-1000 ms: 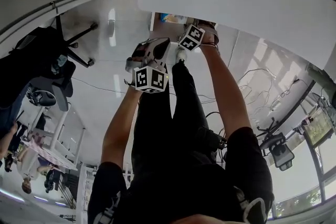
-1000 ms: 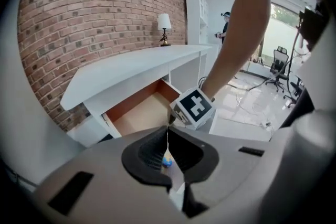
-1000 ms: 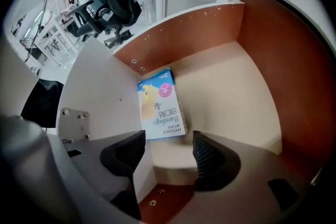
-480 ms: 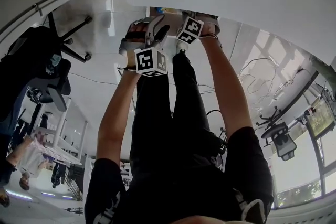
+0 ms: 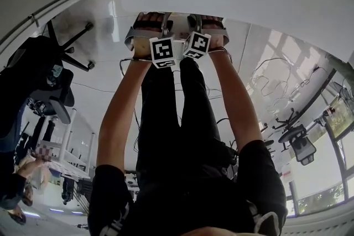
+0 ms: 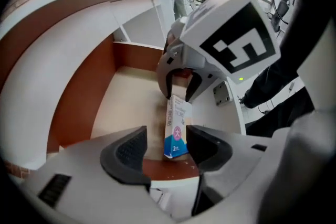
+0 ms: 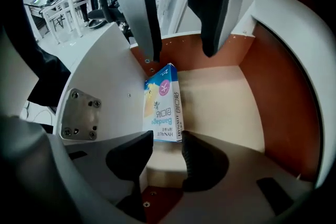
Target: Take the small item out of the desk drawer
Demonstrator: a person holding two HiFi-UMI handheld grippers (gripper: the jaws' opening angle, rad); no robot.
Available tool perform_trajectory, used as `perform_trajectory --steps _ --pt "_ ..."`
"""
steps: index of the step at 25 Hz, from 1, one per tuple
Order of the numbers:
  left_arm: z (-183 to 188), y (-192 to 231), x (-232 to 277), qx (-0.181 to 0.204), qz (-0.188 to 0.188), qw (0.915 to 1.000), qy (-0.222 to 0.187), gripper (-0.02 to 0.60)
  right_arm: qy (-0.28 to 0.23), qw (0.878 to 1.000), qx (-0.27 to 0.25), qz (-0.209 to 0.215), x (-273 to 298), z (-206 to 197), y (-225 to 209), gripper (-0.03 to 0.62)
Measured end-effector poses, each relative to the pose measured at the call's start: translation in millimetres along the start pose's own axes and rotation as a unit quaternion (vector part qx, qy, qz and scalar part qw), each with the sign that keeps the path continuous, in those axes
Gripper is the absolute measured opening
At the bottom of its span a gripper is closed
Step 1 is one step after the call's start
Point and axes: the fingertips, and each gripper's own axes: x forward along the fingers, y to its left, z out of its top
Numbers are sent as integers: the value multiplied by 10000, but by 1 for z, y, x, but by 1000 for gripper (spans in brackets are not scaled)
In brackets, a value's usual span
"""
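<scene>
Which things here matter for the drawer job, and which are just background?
Job: bandage box in the open drawer; right gripper, jaws closing round the box's end, not yet pressing; left gripper, jaws opening, box between them, ungripped.
Lying about: office chair; floor cables.

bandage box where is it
Right gripper view, left of centre: bandage box on edge in the open drawer by its white side wall, ends between closing jaws of the right gripper and opening jaws of the left gripper.

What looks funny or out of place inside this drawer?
The bandage box is propped up on its long edge against the drawer's white side wall instead of lying flat on the drawer floor. Nothing looks spilled or broken.
</scene>
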Motion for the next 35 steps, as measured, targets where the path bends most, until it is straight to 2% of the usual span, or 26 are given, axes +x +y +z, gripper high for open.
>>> perform_trajectory --steps 5,9,12,15,19,20,21,26,29,35 --pt "9 -10 32 483 -303 9979 305 236 -66 9998 -159 -92 -7 -1 0 183" --pt "2 -13 50 530 -529 9954 595 242 -141 9995 -276 -118 -14 0 2 175" --pt "-6 -21 60 702 -761 9916 778 241 -240 9994 -231 -46 -19 1 6 172" --pt "-10 -25 66 809 -862 9894 847 240 -282 9994 -178 -5 -24 1 10 167" --pt "-7 -32 69 885 -1040 9867 877 206 -369 9992 -152 51 -30 -1 16 167" --pt "-8 -35 70 907 -1075 9861 889 163 -372 9992 -141 58 -30 -2 17 167" --pt "-9 -37 71 902 -1105 9857 897 110 -368 9992 -129 57 -30 -2 18 167" --pt "-14 -41 69 760 -1104 9868 907 83 -377 9989 237 147 -30 -1 20 161" --pt "-10 -35 61 622 -895 9901 885 81 -503 9969 587 141 -39 0 15 161" --pt "7 -16 23 12 -415 9959 808 80 -756 9882 1334 -12 -86 -6 -7 161"
